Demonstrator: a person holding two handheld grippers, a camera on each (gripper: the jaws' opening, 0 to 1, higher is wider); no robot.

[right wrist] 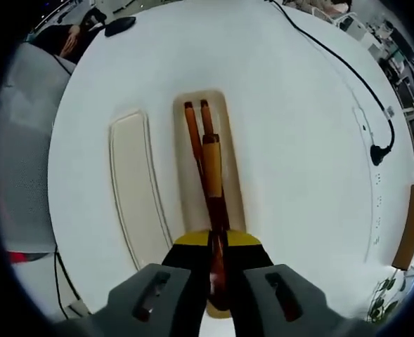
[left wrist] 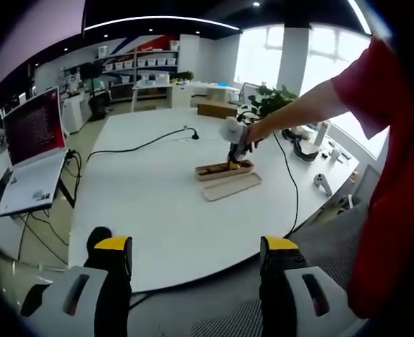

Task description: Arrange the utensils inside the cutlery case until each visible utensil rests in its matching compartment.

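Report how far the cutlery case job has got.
Done: two wooden chopsticks already lie in the open cutlery case on the white table. In hand: the right gripper is shut on a brown-handled utensil, held along the case above the chopsticks. The left gripper is open, back at the table edge. Left: set that utensil down and release it. The lid lies beside the case.

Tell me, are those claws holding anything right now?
The right gripper pinches a brown wooden utensil near its handle end, over the cutlery case. The left gripper holds nothing.
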